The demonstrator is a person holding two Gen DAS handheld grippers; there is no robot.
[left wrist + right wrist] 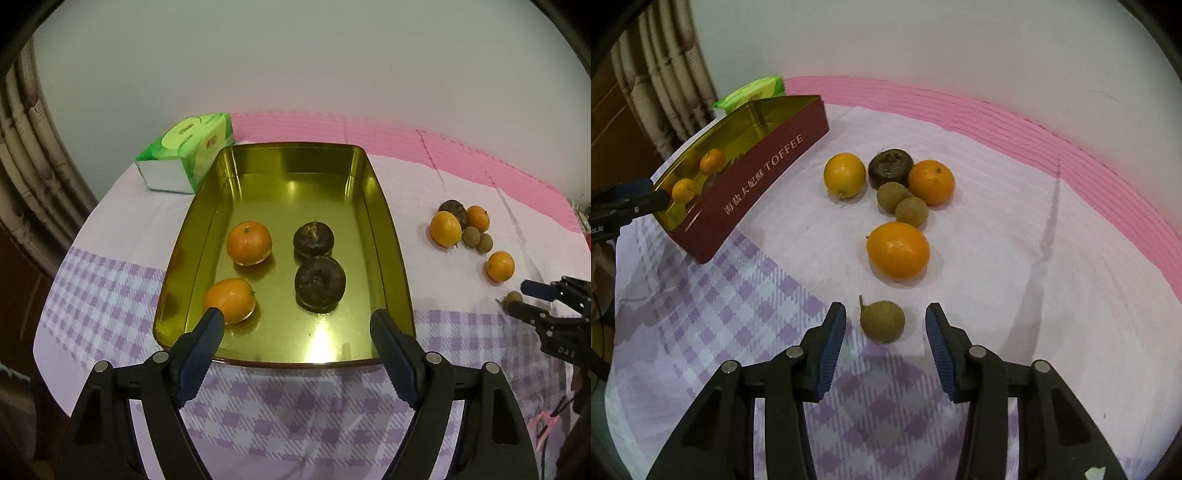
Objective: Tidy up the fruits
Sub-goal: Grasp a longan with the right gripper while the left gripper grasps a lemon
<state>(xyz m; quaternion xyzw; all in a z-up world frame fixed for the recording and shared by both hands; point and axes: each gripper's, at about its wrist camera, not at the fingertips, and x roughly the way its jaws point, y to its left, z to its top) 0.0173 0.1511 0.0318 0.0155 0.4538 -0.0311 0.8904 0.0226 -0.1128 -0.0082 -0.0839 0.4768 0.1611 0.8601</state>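
A gold tin tray (395, 258) holds two oranges (249, 243) and two dark brown fruits (320, 283). My left gripper (297, 315) hangs open over the tray's near end, with nothing gripped. To the tray's right, loose fruit lies on the cloth: three oranges (898, 251), one dark fruit (890, 168) and two small brown longans (892, 196). A third longan (882, 321) lies apart, nearer to me. My right gripper (885, 308) is low over it, open, a pad on each side with a gap to both.
A green tissue pack (188, 151) stands behind the tray's left corner. A pink mat (406, 136) runs along the white wall at the back. The checked cloth (746, 325) drops off the table edge at the left, where a curtain (26, 155) hangs.
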